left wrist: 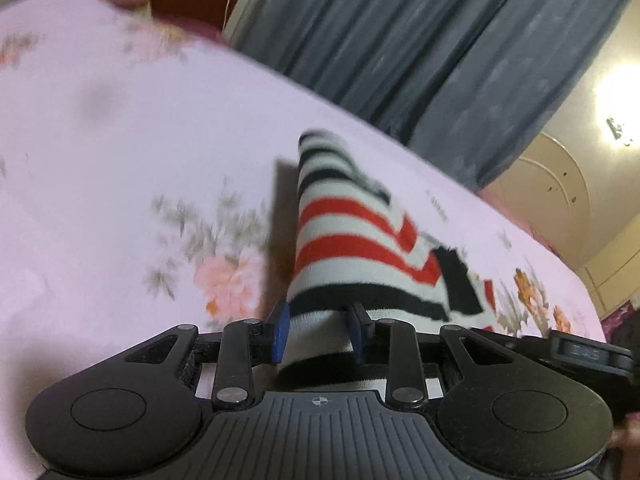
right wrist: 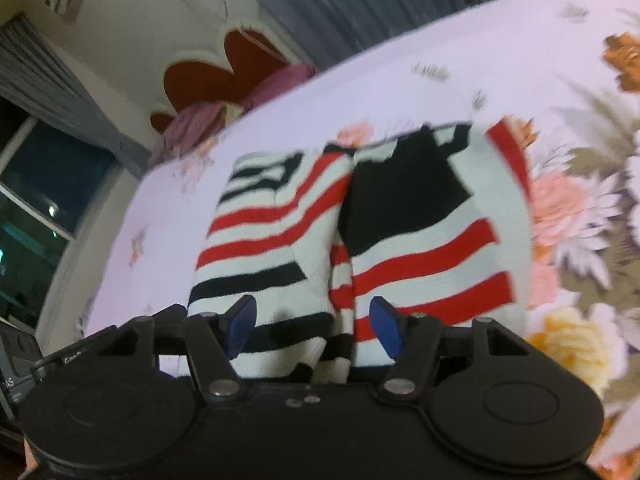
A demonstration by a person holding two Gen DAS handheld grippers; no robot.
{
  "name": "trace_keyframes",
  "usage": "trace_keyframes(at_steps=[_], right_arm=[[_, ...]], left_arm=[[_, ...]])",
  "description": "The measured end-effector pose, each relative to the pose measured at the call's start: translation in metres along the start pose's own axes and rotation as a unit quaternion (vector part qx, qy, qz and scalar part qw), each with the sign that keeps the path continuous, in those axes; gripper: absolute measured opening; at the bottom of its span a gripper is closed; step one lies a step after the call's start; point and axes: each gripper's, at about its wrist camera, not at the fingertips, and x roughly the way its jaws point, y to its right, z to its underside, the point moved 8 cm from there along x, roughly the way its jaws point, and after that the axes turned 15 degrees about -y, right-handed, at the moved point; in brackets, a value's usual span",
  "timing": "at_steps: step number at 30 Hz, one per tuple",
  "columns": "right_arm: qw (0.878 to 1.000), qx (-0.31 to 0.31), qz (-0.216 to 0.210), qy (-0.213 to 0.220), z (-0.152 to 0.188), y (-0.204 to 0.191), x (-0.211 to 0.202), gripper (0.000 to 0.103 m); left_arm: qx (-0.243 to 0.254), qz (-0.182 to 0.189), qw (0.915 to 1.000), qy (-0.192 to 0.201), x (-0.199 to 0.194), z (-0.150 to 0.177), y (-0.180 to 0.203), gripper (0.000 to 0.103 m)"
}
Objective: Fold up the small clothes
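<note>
A: Left gripper (left wrist: 318, 332) is clamping the striped garment's (left wrist: 344, 248) hem, cloth wedged between blue pads (left wrist: 281, 332).
B: Right gripper (right wrist: 312, 326)?
A: Fingers spread wide, garment (right wrist: 360, 240) sitting between them; grip unclear, can't tell. Garment is lying bunched on the floral bedsheet (left wrist: 120, 140).

Small knitted garment (left wrist: 344, 248) (right wrist: 360, 236): white with red and black stripes, solid black patch. Bed sheet (left wrist: 120, 140) (right wrist: 440, 48): pale pink, peach and orange flowers, grey-green leaves. Curtain (left wrist: 400, 40), upper frame: grey-blue. Gripper fingers (left wrist: 280, 334) (right wrist: 386, 324): blue pads, black frame.
</note>
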Motion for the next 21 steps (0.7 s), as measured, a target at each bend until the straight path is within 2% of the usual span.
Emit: trace_keyframes(at_steps=[4,5,6,7,8,10,12,16,18,20,21], right_arm=[[1.000,-0.018,0.022,-0.012,-0.006,-0.005,0.019,0.062],[0.999,-0.025,0.025,-0.013,-0.007,-0.009,0.022,0.060],[0.999,-0.031,0.029,-0.014,-0.009,-0.012,0.024,0.054],[0.999,-0.037,0.033,-0.016,-0.010,-0.015,0.027,0.040],[0.998,-0.043,0.035,-0.018,-0.010,-0.019,0.029,0.032],[0.997,-0.065,0.047,-0.011,-0.009,-0.029,0.027,0.023],[0.992,-0.104,0.075,0.012,-0.007,-0.043,0.016,0.021],[0.975,-0.166,0.125,0.080,-0.001,-0.068,-0.030,0.020],[0.967,-0.171,0.155,0.108,0.006,-0.064,-0.056,0.020],[0.969,-0.147,0.166,0.111,0.015,-0.042,-0.071,0.020],[0.971,-0.131,0.169,0.106,0.020,-0.027,-0.072,0.020]], left_arm=[[0.022,-0.007,0.9997,-0.006,0.009,0.002,0.001,0.031],[0.031,-0.008,0.9995,-0.008,0.009,0.001,0.002,0.032],[0.040,-0.010,0.9991,-0.010,0.009,-0.001,0.002,0.032],[0.051,-0.015,0.9985,-0.010,0.010,-0.004,0.005,0.032],[0.063,-0.024,0.9977,-0.004,0.012,-0.009,0.009,0.032],[0.085,-0.033,0.9958,0.012,0.011,-0.015,0.015,0.032],[0.098,-0.028,0.9946,0.017,0.011,-0.018,0.020,0.032],[0.144,0.025,0.9889,0.028,0.011,-0.018,0.060,0.032],[0.169,0.035,0.9848,0.016,0.021,-0.013,0.083,0.032],[0.180,0.040,0.9828,-0.001,0.036,-0.005,0.099,0.032],[0.189,0.027,0.9814,-0.018,0.047,0.000,0.104,0.032]])
